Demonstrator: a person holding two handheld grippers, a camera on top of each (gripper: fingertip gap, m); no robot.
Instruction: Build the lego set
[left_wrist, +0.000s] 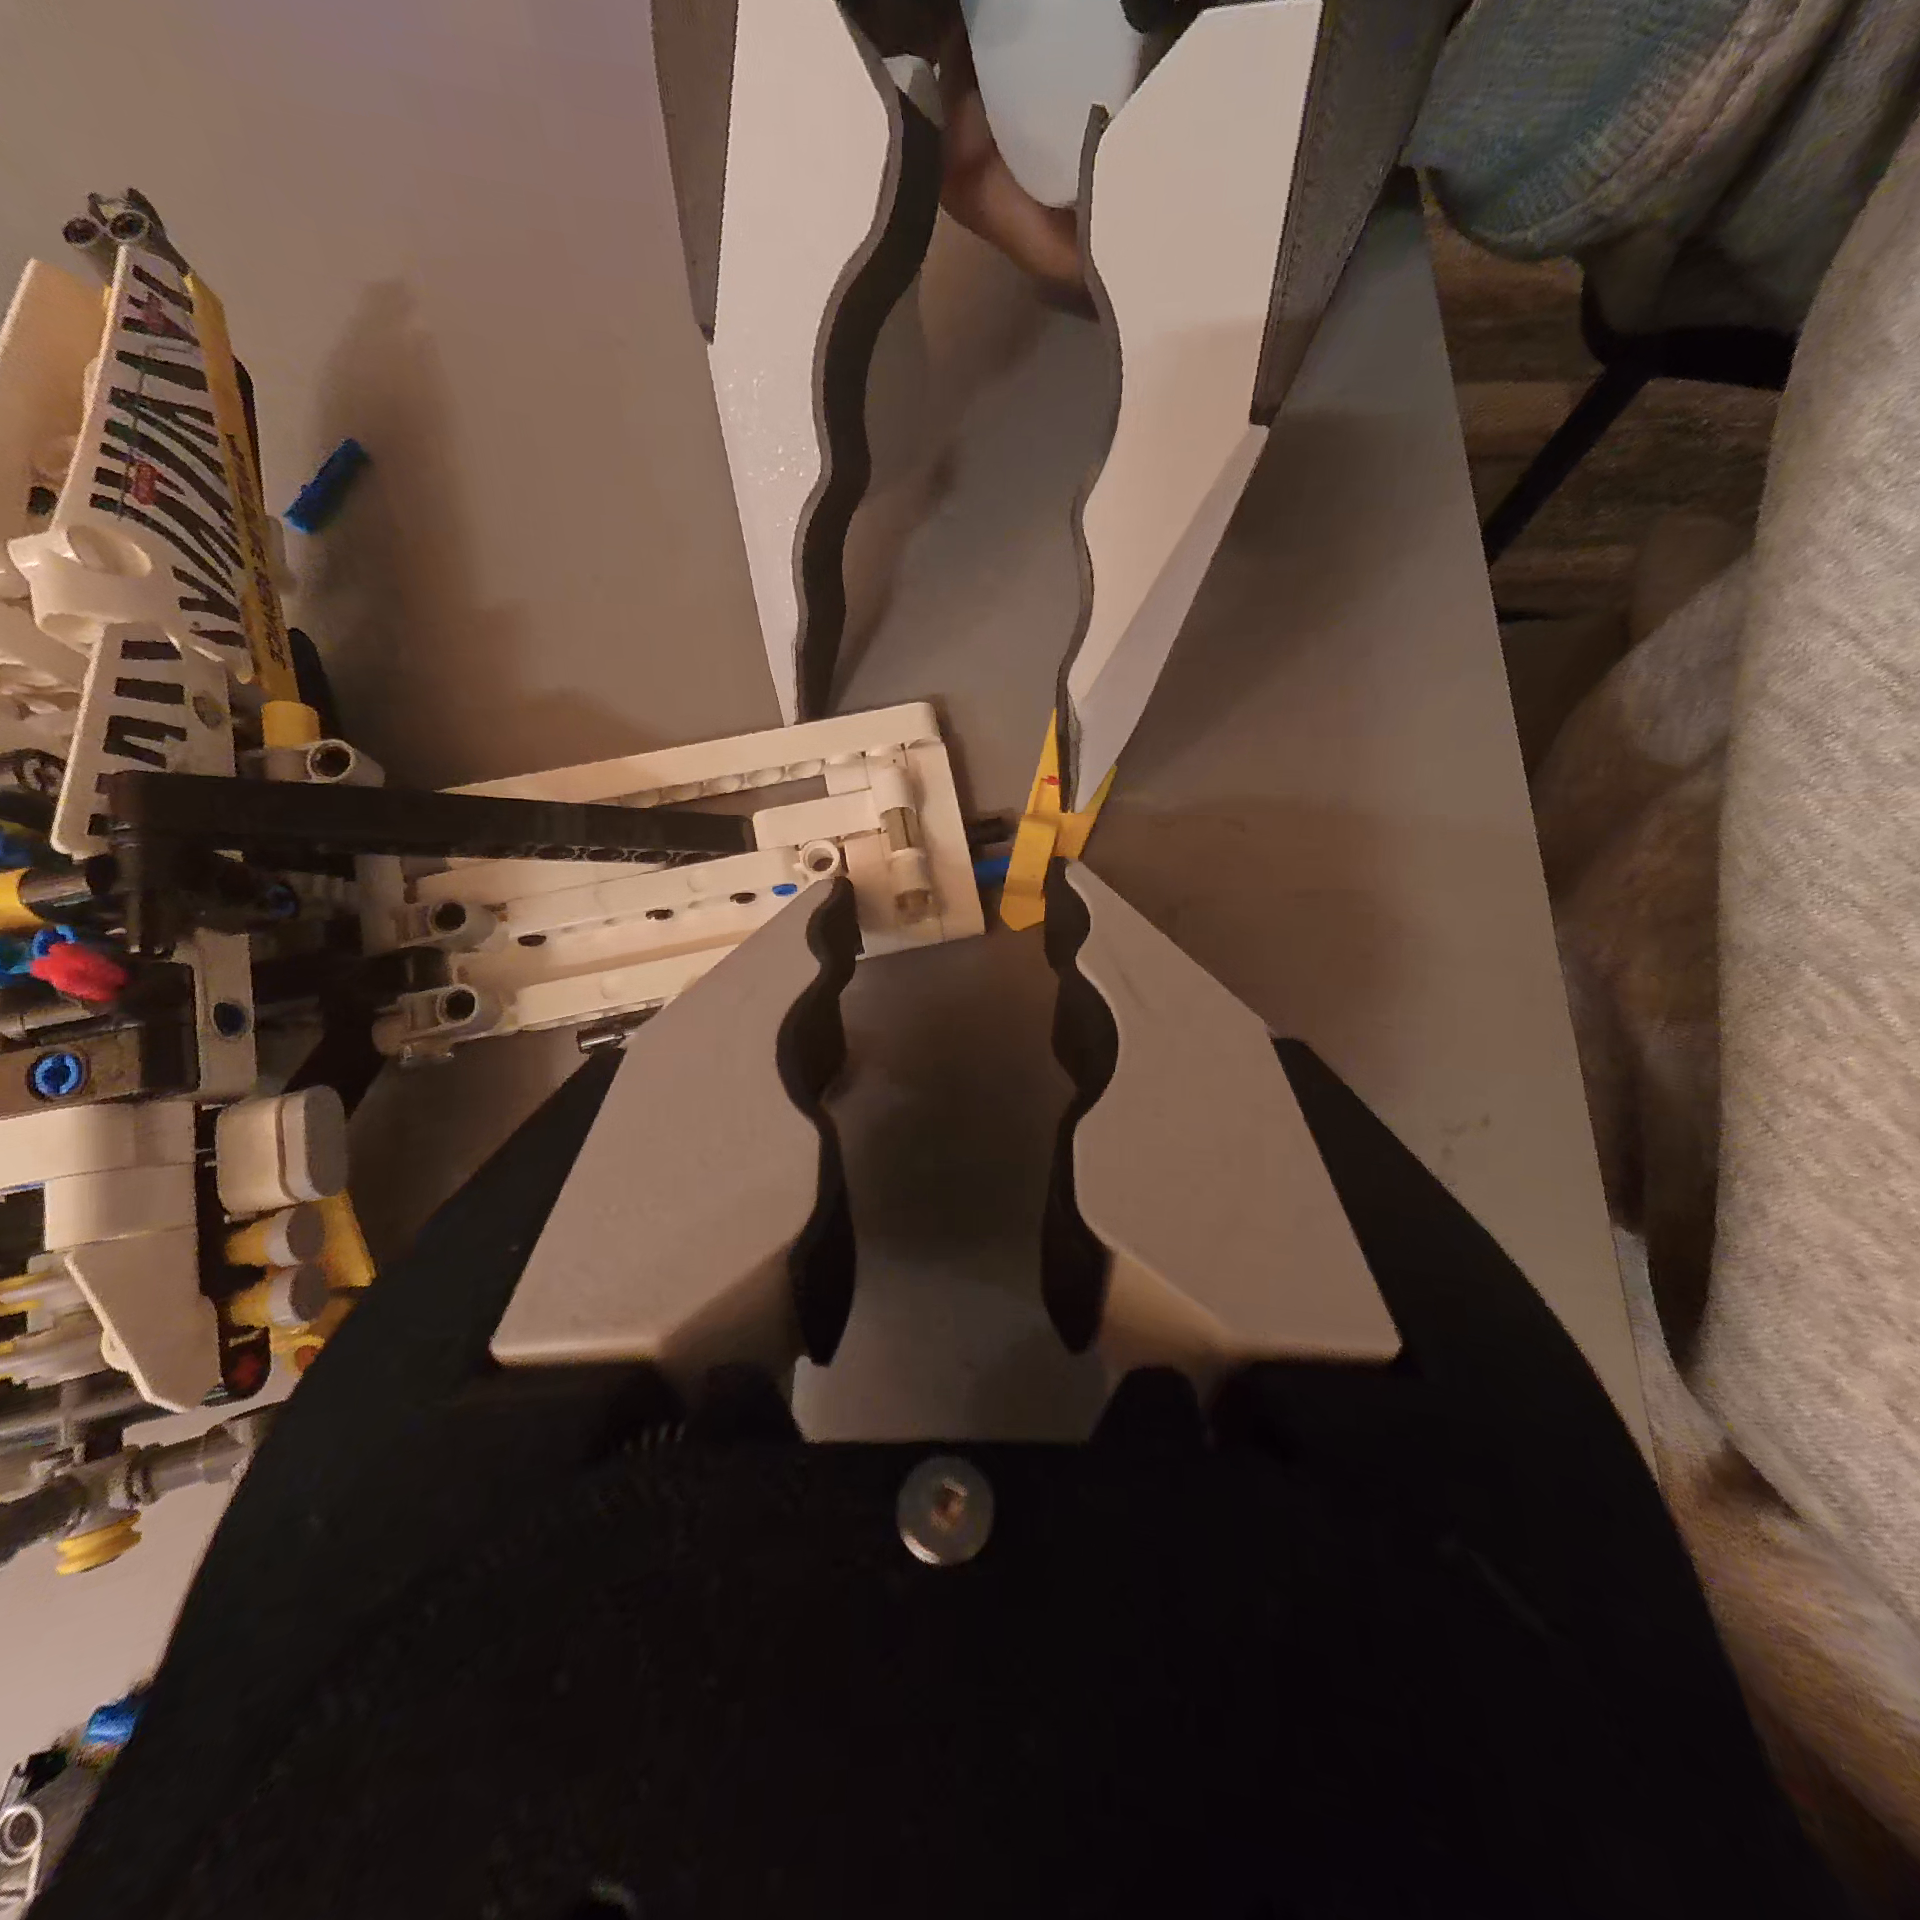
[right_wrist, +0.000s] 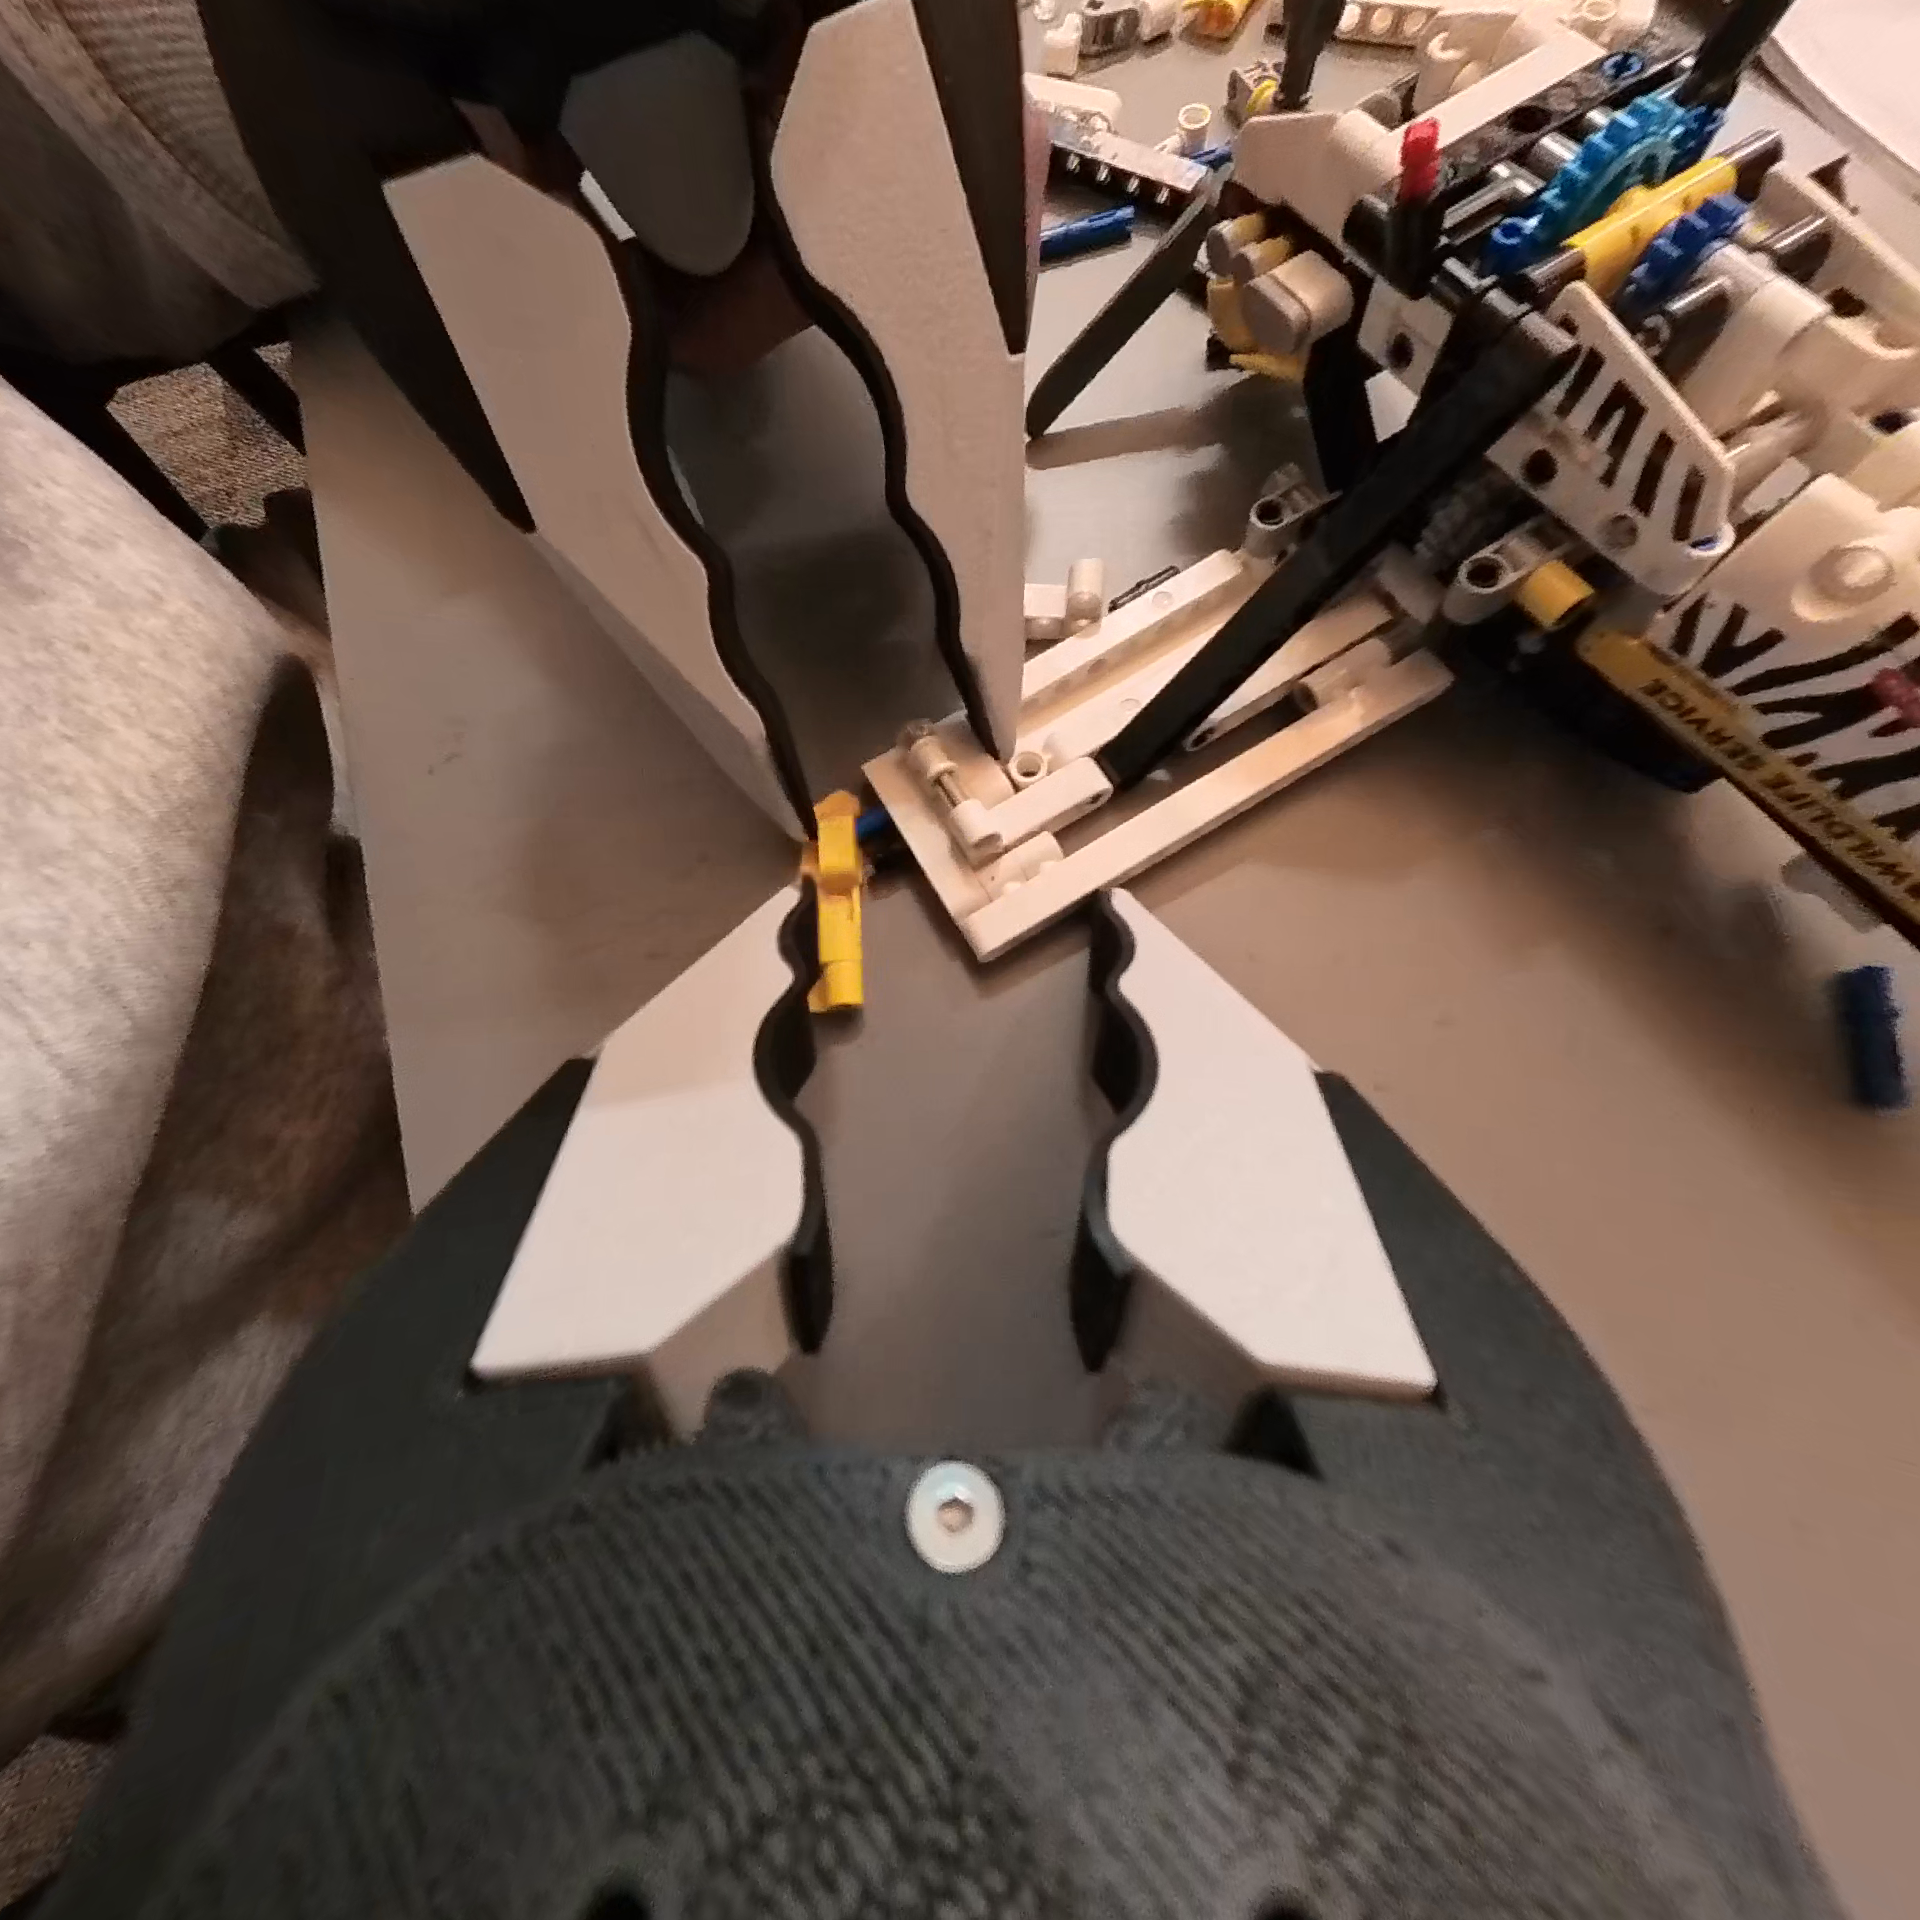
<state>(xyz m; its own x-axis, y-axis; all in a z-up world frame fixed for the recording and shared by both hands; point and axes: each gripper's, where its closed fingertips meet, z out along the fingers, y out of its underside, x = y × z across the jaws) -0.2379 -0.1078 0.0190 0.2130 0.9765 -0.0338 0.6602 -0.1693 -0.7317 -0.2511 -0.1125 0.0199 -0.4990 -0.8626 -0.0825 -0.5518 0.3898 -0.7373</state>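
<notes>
We hold both grippers tip to tip over the counter (right_wrist: 1351, 1091) edge. Left gripper (left_wrist: 945, 894): jaws wide, nothing clamped; one tip touches the white tail boom (left_wrist: 727, 831), the other the yellow connector (left_wrist: 1039, 862). Right gripper (right_wrist: 945, 925): jaws also wide, its left finger against that yellow connector (right_wrist: 836, 904), which sits at the boom's end plate (right_wrist: 1039, 842), apparently on a blue pin; whether it is fully seated we cannot tell. Beyond the tips, the lego helicopter (right_wrist: 1558, 364) lies on its side, largely built: striped panels, gears and black rotor blade (right_wrist: 1278, 644) fitted. Farther off, loose parts (right_wrist: 1122, 104) and a blue pin (left_wrist: 327, 483) remain. We judge the build well advanced, tail end unfinished.
</notes>
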